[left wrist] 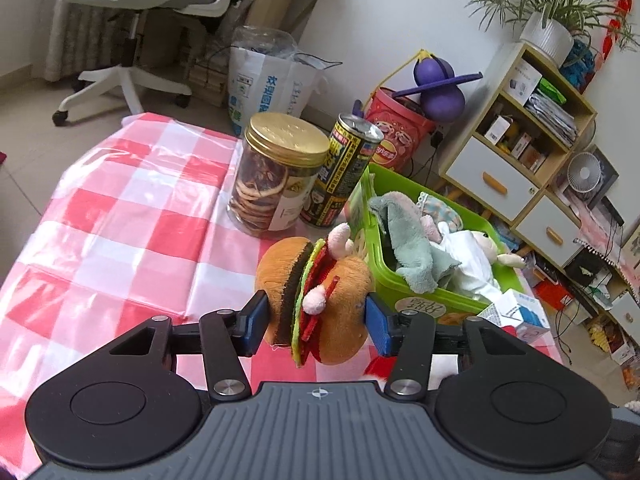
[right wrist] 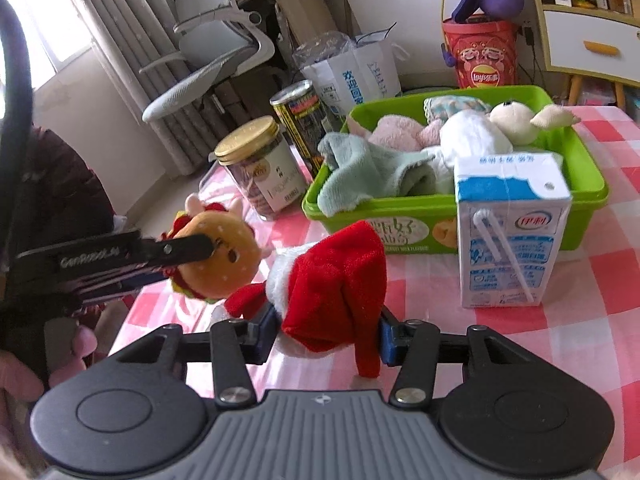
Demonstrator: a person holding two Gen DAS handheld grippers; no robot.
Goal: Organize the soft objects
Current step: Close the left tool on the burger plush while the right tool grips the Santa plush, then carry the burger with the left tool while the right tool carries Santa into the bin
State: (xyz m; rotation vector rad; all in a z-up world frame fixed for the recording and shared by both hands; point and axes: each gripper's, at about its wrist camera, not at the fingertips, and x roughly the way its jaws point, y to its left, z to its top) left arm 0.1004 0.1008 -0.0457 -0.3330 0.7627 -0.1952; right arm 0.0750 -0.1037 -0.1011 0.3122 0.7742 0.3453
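Your left claw (left wrist: 316, 322) is clamped on the burger plush (left wrist: 316, 292), pads pressing into its two buns, and your right claw (right wrist: 328, 334) is pinched on the red Santa hat (right wrist: 336, 284), which bunches and droops between the pads. Both toys hang just above the checked worktop (left wrist: 120, 220), in front of the green bin (right wrist: 576, 216) that already holds a teal cloth (right wrist: 360, 172) and other plush. To finish well, I'd carry each one high enough to clear the near rim, since the hat's loose tip could catch on it. Steer the right claw around the milk carton (right wrist: 508, 232) standing against the bin, and keep the left clear of the jar (left wrist: 276, 176) and can (left wrist: 344, 172). Let go only once each toy is over the bin's inside.
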